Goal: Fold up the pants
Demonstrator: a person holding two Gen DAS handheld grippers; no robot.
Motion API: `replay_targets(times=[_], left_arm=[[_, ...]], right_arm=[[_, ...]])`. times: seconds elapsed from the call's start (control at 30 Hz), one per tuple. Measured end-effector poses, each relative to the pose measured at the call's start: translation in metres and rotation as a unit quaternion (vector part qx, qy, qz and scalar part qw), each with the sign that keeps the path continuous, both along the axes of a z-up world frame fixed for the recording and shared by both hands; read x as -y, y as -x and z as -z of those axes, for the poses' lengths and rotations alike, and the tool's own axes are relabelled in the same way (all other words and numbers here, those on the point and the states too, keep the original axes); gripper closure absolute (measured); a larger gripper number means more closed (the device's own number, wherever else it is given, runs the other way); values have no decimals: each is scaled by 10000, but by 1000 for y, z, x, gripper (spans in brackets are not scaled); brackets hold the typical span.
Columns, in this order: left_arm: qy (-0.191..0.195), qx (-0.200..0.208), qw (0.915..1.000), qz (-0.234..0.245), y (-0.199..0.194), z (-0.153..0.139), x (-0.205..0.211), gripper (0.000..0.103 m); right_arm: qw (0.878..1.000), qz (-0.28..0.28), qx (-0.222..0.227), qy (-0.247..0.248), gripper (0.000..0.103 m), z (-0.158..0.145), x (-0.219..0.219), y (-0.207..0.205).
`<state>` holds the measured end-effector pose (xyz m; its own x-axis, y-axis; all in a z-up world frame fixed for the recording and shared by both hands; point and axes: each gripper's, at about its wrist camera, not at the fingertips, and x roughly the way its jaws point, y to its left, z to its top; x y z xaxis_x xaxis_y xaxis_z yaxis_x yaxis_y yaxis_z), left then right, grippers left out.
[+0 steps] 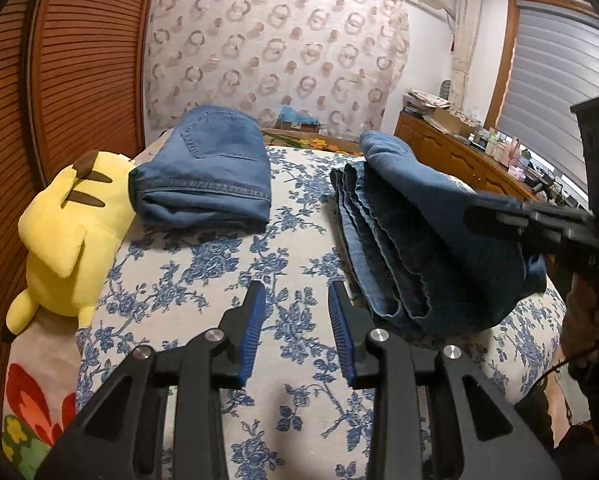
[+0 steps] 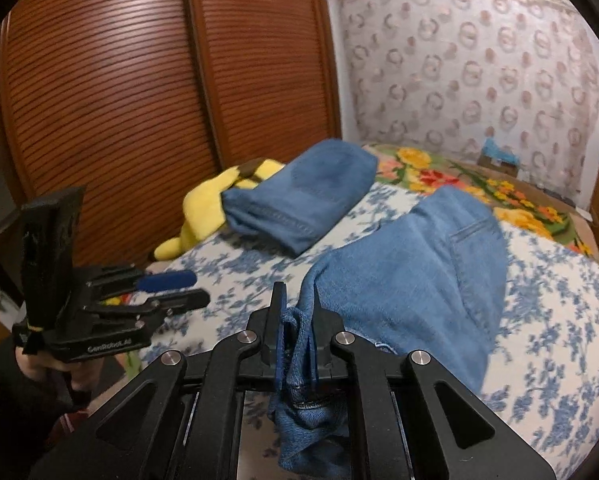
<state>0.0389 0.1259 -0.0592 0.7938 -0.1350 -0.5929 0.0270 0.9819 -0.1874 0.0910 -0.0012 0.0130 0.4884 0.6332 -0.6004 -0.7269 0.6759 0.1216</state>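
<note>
Left wrist: bedspread (image 1: 203, 280) beside jeans (image 1: 419, 240)

Folded jeans (image 1: 207, 168) on bed (image 1: 203, 280), right of plush toy (image 1: 67, 232)

Blue jeans (image 2: 411, 264), half-folded on bed
</note>
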Motion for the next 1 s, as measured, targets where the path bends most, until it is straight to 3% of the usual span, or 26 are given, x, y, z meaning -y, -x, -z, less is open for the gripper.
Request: replay_targets(times=[0.27, 0.5, 0.8, 1.0], left_arm=[[1, 13, 10000, -22, 2, 1, -3, 71], [-11, -14, 10000, -39, 2, 4, -5, 71], [-71, 38, 9999, 76, -4, -3, 8, 71], [-90, 122, 9995, 283, -16, -16, 25, 71]], right_arm=[[9987, -223, -382, 246, 98, 36, -17, 0], [9983, -201, -425, 350, 96, 41, -18, 2], [9998, 11, -125, 157, 71, 1, 5, 8], [9978, 620, 128, 188, 61, -12, 43, -14]])
